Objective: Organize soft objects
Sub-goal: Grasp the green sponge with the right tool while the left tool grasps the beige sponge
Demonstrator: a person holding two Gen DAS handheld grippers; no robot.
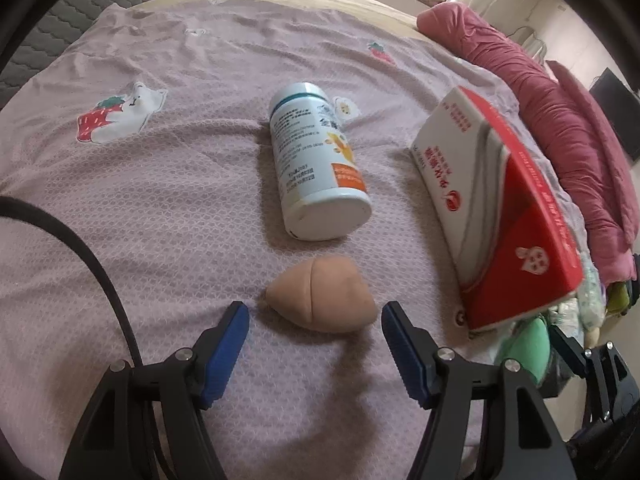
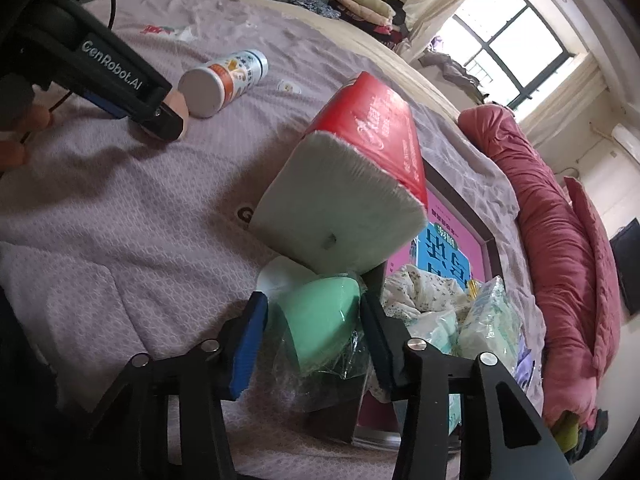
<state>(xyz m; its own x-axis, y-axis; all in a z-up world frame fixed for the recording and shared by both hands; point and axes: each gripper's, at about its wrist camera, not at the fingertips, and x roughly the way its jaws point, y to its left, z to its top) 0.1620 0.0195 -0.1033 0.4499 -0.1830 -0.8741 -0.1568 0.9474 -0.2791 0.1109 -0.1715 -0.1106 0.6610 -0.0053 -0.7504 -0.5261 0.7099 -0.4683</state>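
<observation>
**Left wrist view**
- Left gripper (image 1: 315,310) angled down over the bed (image 1: 160,208). Jaws wide open, gripping nothing.
- Peach soft pad (image 1: 320,300) flat on the lilac sheet, just ahead of the fingertips and centred in the gap, clear of both blue pads.
- White bottle (image 1: 316,160) on its side just beyond the peach soft pad, base toward the camera.
- Red-and-white tissue pack (image 1: 500,208) to the right, tilted, lower end over a cluttered corner.
- Rumpled red duvet (image 1: 540,100) along the right edge of the bed.

**Right wrist view**
- Right gripper (image 2: 314,304) pointed down at a mint-green soft item (image 2: 320,320) in clear wrap.
- Jaws partly closed around that item: right pad against it, left pad just beside it. Full pressure on both sides not confirmable from this angle, so grip state cannot be told.
- Mint-green soft item at the near rim of a dark-framed box (image 2: 488,236) with a pink and blue printed face.
- Tissue pack (image 2: 352,184) leaning over the same box, white end toward the camera, directly above the mint-green soft item.
- Pale wrapped soft packs (image 2: 488,320) heaped in the box to the right.
- Left gripper (image 2: 168,120) at upper left, tips beside the peach soft pad (image 2: 180,106), bottle (image 2: 224,80) just behind it.
</observation>
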